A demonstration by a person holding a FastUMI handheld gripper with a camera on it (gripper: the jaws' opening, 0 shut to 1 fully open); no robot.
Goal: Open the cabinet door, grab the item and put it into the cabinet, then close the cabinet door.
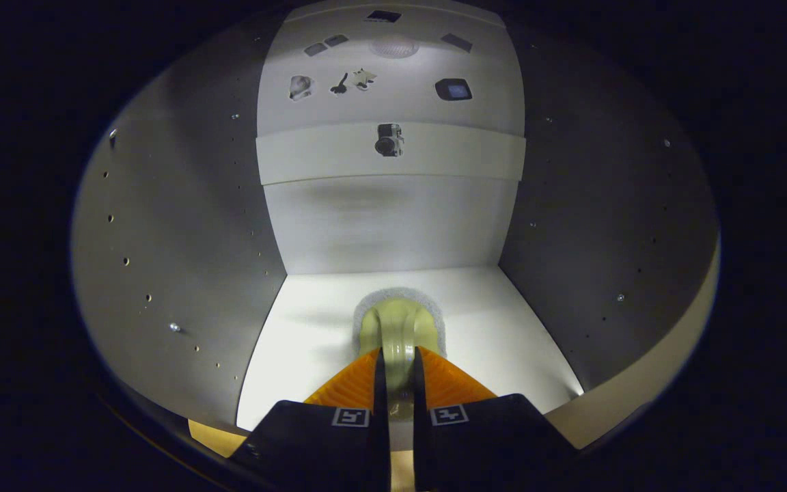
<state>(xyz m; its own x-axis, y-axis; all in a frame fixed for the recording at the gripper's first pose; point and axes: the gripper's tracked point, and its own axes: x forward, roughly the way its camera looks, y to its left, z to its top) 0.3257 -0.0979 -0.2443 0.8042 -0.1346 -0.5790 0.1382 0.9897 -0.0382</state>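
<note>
Gripper (399,359) is inside the cabinet (175,225), fingers closed on the handle of a pale green brush (400,328); handle runs back between both fingers and they press it from either side. The brush head sits just ahead of the fingertips, w/ a grey bristly fringe around its far edge, resting on or just above the cabinet floor (503,335); can't tell if it actually touches. It's roughly mid-floor, about halfway between the L and R side walls and short of the back wall (387,225). Floor is white and brightly lit; side walls are grey w/ rows of small shelf-pin holes and a couple of screws. Back wall is plain white, faint shadow across its upper part. Above that a white cross rail (462,154) spans wall to wall, w/ a small dark fitting (389,139) mounted at its centre, too small to identify. Higher still, the cabinet's top panel (407,102) carries a round light (393,46), a dark square patch (453,89) and a few small irregular marks. Front edge of the cabinet frame shows tan near the fingers' base.
</note>
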